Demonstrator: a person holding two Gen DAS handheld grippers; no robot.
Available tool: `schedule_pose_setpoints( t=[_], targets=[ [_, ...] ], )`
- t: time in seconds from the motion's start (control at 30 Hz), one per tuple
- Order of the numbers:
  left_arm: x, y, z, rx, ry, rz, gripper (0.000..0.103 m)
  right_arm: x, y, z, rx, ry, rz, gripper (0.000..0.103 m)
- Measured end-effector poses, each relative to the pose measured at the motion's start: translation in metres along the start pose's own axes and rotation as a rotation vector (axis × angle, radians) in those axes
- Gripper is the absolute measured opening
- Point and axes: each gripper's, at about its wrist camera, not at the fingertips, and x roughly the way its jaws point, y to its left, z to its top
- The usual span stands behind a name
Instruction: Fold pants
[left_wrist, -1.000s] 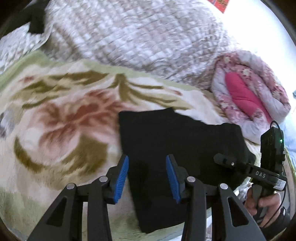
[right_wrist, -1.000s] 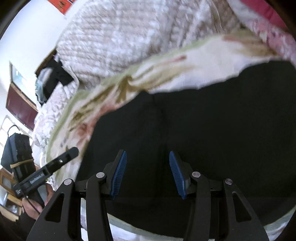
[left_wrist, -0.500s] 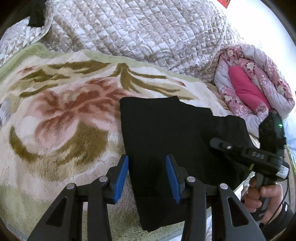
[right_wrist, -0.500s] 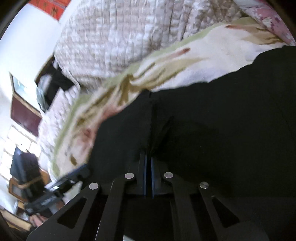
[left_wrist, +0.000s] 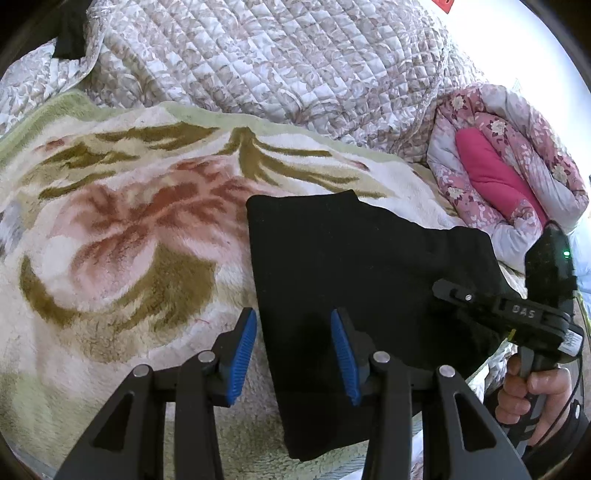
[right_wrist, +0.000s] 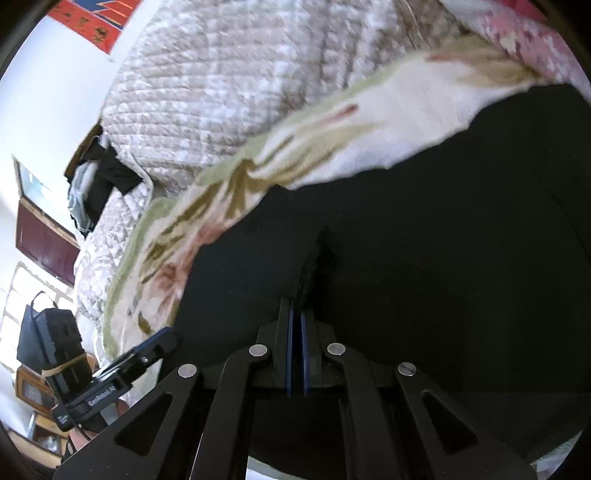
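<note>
The black pants (left_wrist: 354, 266) lie folded on a floral blanket (left_wrist: 122, 240). My left gripper (left_wrist: 293, 350) is open with blue pads, hovering over the near left edge of the pants; nothing is between its pads. My right gripper (right_wrist: 296, 325) is shut on a pinch of the black pants (right_wrist: 424, 258), which fill most of the right wrist view. The right gripper also shows in the left wrist view (left_wrist: 447, 290) at the pants' right side, held by a hand.
A quilted beige bedspread (left_wrist: 277, 62) is heaped behind the blanket. A pink floral quilt roll (left_wrist: 506, 162) lies at the far right. Dark clothing (right_wrist: 107, 173) lies on the bedspread. The left gripper shows at lower left in the right wrist view (right_wrist: 159, 345).
My right gripper closed on the pants fabric and has lifted it slightly into a ridge. My left gripper stayed open and drifted a little relative to the pants.
</note>
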Motion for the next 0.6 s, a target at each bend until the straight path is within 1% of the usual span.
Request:
schedule_pose_setpoints(
  t=[0.1, 0.17, 0.2, 0.27, 0.33, 0.37, 0.4, 0.43, 0.47, 0.5, 0.57, 0.6],
  targets=[
    [0.000, -0.001, 0.000, 0.003, 0.001, 0.000, 0.045, -0.004, 0.006, 0.005, -0.032, -0.010, 0.027, 0.004],
    [-0.001, -0.001, 0.001, 0.001, -0.004, 0.003, 0.045, 0.003, -0.001, 0.011, 0.015, 0.011, 0.032, 0.024],
    [0.000, 0.000, 0.001, -0.002, -0.004, 0.003, 0.045, 0.005, -0.005, 0.013, 0.047, 0.017, 0.045, 0.030],
    [0.001, 0.000, 0.001, -0.009, -0.002, -0.001, 0.045, 0.011, -0.009, 0.023, 0.081, 0.007, 0.075, 0.031],
    [0.003, 0.000, 0.001, -0.010, 0.002, -0.002, 0.045, 0.021, -0.008, 0.033, 0.078, 0.038, 0.100, 0.032],
    [0.003, 0.000, 0.000, -0.010, 0.004, -0.003, 0.045, 0.027, -0.009, 0.038, 0.090, 0.057, 0.111, 0.032],
    [0.004, 0.000, 0.000, -0.008, 0.007, -0.004, 0.045, 0.029, -0.009, 0.041, 0.100, 0.056, 0.121, 0.032],
    [0.005, 0.000, 0.000, -0.007, 0.008, -0.004, 0.045, 0.030, -0.007, 0.043, 0.093, 0.046, 0.124, 0.026],
    [0.005, -0.001, 0.000, -0.005, 0.007, -0.003, 0.045, 0.029, -0.003, 0.045, 0.070, 0.027, 0.103, 0.019],
    [0.004, -0.001, 0.000, -0.002, 0.005, -0.002, 0.045, 0.026, 0.000, 0.045, 0.049, 0.008, 0.091, 0.002],
    [0.002, -0.002, 0.000, 0.001, -0.006, -0.003, 0.045, 0.019, 0.005, 0.045, 0.012, -0.027, 0.087, 0.002],
    [0.001, -0.002, 0.001, 0.001, -0.014, -0.005, 0.045, 0.020, 0.006, 0.045, -0.011, -0.034, 0.057, 0.002]
  ],
)
